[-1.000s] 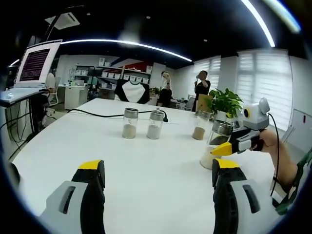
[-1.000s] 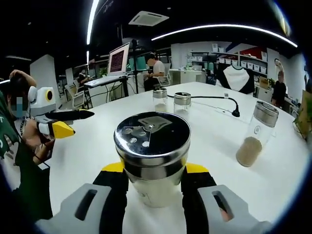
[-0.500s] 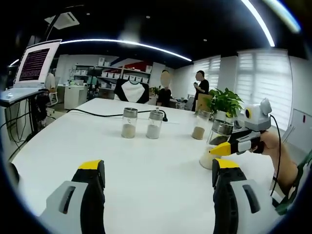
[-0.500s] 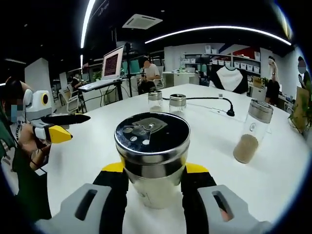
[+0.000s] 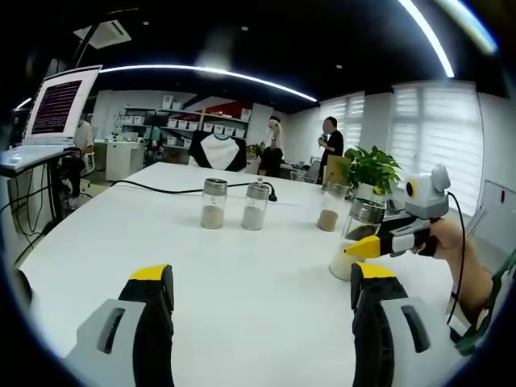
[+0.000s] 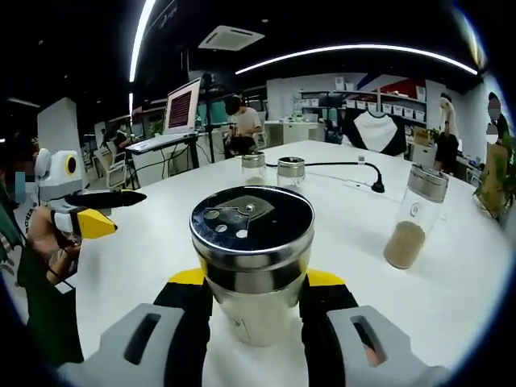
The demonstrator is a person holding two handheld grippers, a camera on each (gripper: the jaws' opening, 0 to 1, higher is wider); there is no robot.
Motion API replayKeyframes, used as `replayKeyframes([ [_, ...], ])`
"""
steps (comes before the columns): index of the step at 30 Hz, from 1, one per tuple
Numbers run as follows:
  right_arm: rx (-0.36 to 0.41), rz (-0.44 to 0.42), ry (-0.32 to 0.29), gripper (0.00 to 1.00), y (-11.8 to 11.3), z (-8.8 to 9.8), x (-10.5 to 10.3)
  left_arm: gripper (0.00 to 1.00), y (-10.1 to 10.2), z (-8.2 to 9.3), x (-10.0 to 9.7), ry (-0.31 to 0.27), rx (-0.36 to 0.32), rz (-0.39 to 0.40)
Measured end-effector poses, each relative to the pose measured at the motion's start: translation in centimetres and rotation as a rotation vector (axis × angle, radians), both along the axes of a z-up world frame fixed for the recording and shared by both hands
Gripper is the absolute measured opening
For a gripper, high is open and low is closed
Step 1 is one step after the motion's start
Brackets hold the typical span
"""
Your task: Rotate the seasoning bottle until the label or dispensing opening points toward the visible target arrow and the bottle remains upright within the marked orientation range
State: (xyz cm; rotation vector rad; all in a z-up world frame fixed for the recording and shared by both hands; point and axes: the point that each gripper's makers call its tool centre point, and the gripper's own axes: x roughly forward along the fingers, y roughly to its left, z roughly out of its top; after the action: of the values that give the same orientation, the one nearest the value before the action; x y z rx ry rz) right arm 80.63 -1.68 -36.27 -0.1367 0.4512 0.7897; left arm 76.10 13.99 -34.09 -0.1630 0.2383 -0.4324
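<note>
The right gripper clamps its jaws on the upright glass seasoning bottle with a steel shaker lid, standing on the white table, presumably to twist it. The left gripper waits aside, jaws apart and empty.

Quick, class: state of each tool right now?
Left tool: open, holding nothing, above the white table.
Right tool: shut on the seasoning bottle, which stands upright.
</note>
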Motion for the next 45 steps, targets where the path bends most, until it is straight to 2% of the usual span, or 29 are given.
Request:
replayKeyframes([
  [9, -0.01, -0.001, 0.0, 0.42, -0.1, 0.1, -0.2, 0.96, 0.0, 0.2, -0.1, -0.004, 0.002, 0.0],
  [13, -0.022, -0.009, -0.018, 0.44, -0.4, 0.6, -0.8, 0.96, 0.1, 0.1, -0.1, -0.003, 0.005, 0.007],
  [16, -0.011, -0.013, -0.01, 0.44, -0.8, 0.8, -1.2, 0.96, 0.1, 0.2, -0.2, -0.003, 0.003, 0.006],
  [19, -0.034, -0.027, -0.008, 0.44, -1.4, 0.6, -1.7, 0.96, -0.1, 0.2, -0.2, -0.004, 0.003, -0.001],
  [31, -0.011, -0.124, 0.02, 0.43, -5.3, 0.2, -3.3, 0.96, -0.4, 0.3, -0.4, -0.006, 0.005, -0.01],
  [39, 0.001, -0.174, 0.024, 0.44, -7.1, 0.3, -4.8, 0.96, -0.5, 0.3, -0.4, -0.007, 0.006, -0.01],
  [45, 0.017, -0.209, 0.022, 0.44, -8.0, 0.8, -4.9, 0.96, -0.6, 0.2, -0.4, -0.004, 0.005, -0.014],
])
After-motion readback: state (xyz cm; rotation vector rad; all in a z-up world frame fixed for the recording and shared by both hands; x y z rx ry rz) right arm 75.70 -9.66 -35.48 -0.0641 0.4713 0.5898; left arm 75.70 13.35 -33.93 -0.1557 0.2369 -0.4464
